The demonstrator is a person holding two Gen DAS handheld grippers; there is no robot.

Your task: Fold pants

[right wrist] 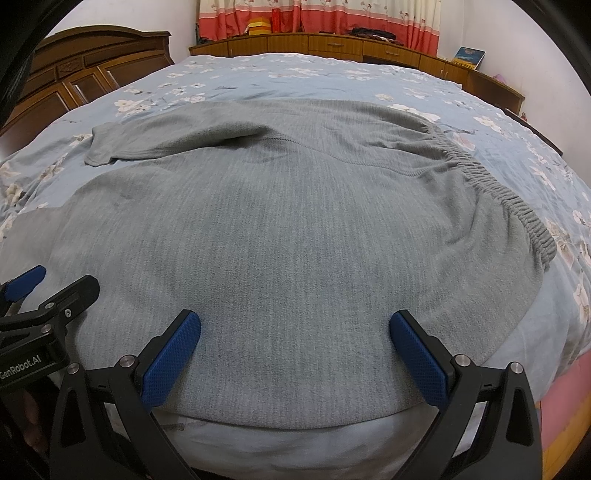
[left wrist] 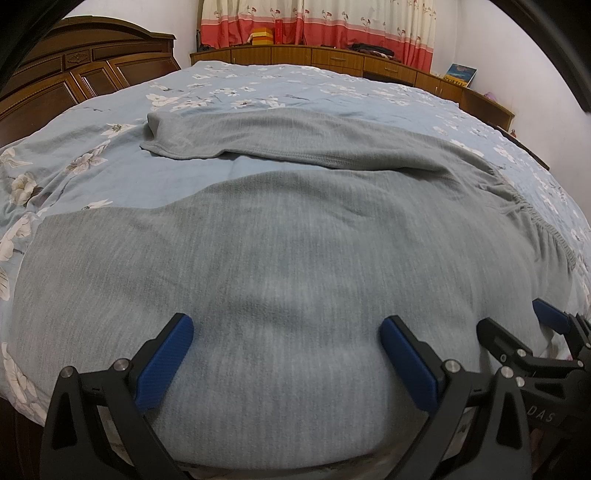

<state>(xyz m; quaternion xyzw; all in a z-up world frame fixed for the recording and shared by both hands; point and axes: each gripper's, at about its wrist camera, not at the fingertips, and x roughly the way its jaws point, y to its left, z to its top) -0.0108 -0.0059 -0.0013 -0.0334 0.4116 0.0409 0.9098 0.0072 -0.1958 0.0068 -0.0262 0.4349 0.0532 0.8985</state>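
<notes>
Bedroom setting, with a blue floral sheet (left wrist: 258, 88) covering the bed, a carved wooden headboard (left wrist: 85, 70) off to the left, low wooden cabinets (right wrist: 332, 46) along the far wall and red-banded curtains (left wrist: 332, 26) above them. Spread flat across the sheet are the grey pants (right wrist: 295, 221), lying sideways: elastic waistband (right wrist: 517, 199) bunched over on the right, legs running off to the left. One leg lies close along the near edge of the bed, and the other lies farther back, its cuff (left wrist: 155, 129) slightly rumpled, with a wedge of blue sheet showing between the two in the left wrist view. Now the tools: left gripper (left wrist: 286, 347) sits low over the near leg, blue pads (left wrist: 166, 365) spread wide, nothing between them but fabric underneath. Right gripper (right wrist: 295, 341) is just beside it, also over the near edge of the pants, jaws equally wide apart and holding nothing. Both tools sit side by side, each catching the other at the frame edge.
</notes>
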